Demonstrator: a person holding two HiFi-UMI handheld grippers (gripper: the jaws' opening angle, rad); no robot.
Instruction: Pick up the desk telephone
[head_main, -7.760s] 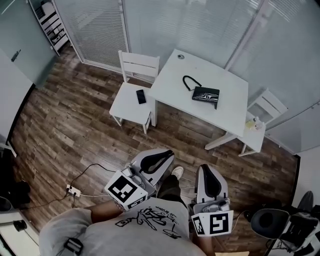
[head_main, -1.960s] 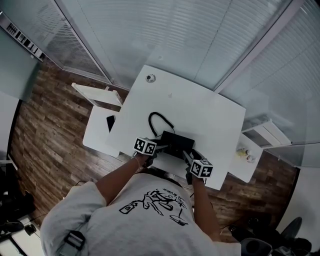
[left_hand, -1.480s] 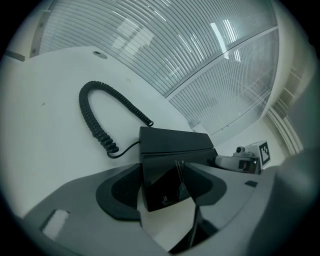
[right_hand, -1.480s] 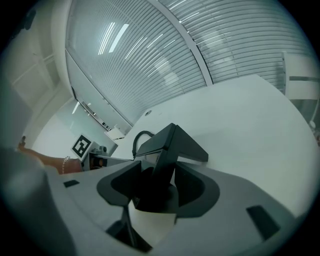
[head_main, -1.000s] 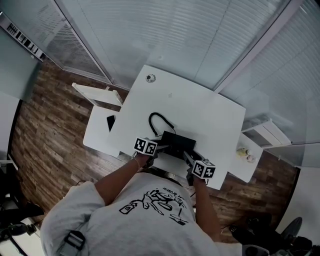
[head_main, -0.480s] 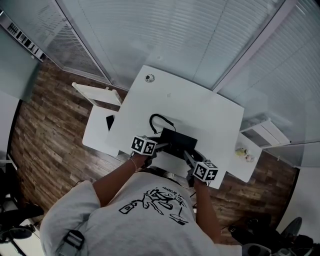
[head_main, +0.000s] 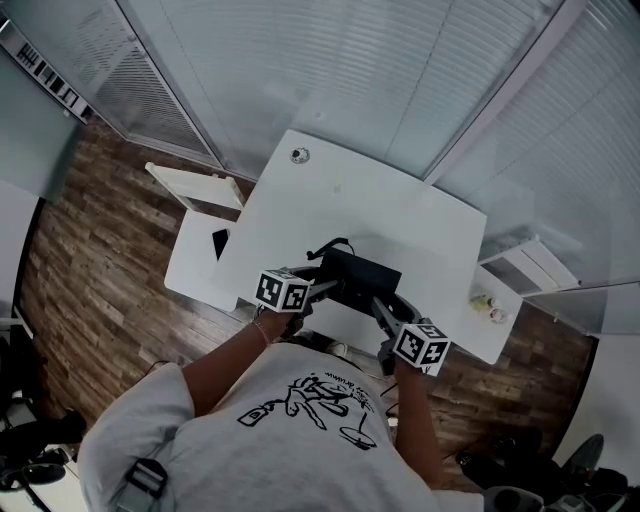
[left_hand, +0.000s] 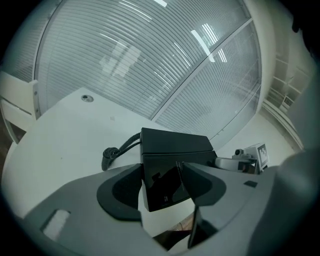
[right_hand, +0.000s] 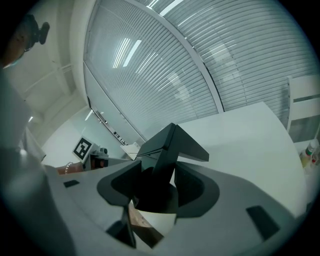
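The black desk telephone hangs tilted just above the near edge of the white table, gripped from both ends. Its coiled cord trails off the far left corner. My left gripper is shut on the telephone's left end, with the body wedged between the grey fingers. My right gripper is shut on the right end, whose corner juts up past the pads. The cord rests on the tabletop.
A white chair stands left of the table with a small dark handset on its seat. Another white chair at the right carries small bottles. A round grommet sits at the table's far corner. Blinds close off the back.
Since a second ago both grippers have risen with the telephone, which has come off the tabletop and tilted. The cord has been pulled up and shortened. Much earlier, the person stood away from the table.
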